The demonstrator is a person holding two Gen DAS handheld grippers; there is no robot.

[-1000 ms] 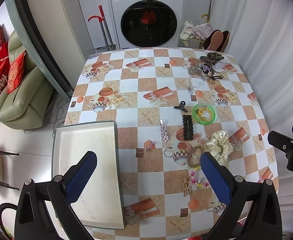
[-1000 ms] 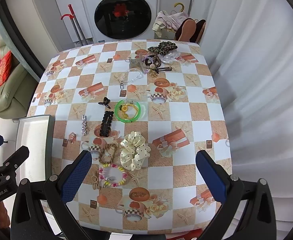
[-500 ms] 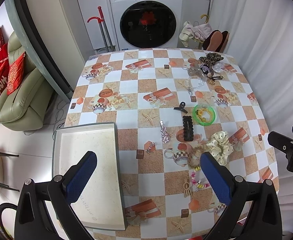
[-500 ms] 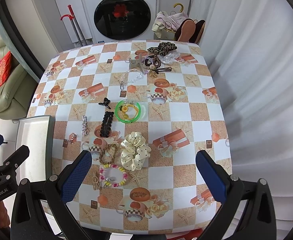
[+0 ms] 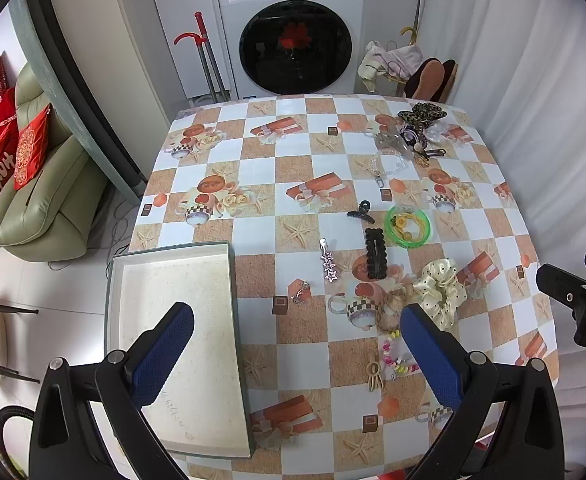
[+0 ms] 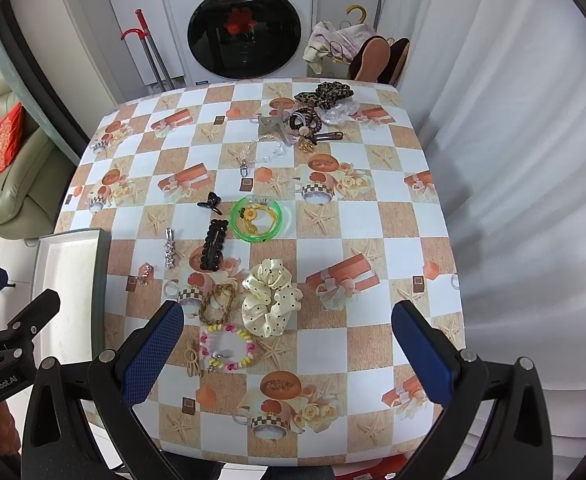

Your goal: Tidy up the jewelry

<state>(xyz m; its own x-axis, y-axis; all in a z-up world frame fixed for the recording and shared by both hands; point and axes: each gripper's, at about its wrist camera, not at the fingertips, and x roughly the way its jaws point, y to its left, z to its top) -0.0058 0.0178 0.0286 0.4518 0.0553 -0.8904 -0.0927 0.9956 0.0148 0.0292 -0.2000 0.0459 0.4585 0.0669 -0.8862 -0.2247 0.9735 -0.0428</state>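
Note:
Jewelry and hair pieces lie scattered on a checked tablecloth. A cream dotted scrunchie [image 6: 271,298], a pastel bead bracelet [image 6: 225,345], a braided brown loop [image 6: 217,300], a black hair clip [image 6: 214,244], a green bangle [image 6: 256,218] and a silver star clip [image 5: 327,260] lie mid-table. An empty grey tray [image 5: 177,340] sits at the table's left front. My left gripper [image 5: 297,354] is open, above the tray's right edge. My right gripper [image 6: 287,354] is open, above the table's front, the bracelet near its left finger.
A further heap of hair ties, a leopard scrunchie [image 6: 325,94] and a clear bead chain [image 6: 259,156] lies at the far right of the table. A washing machine [image 5: 293,28] stands behind, a sofa [image 5: 37,184] to the left, a white curtain [image 6: 513,140] to the right.

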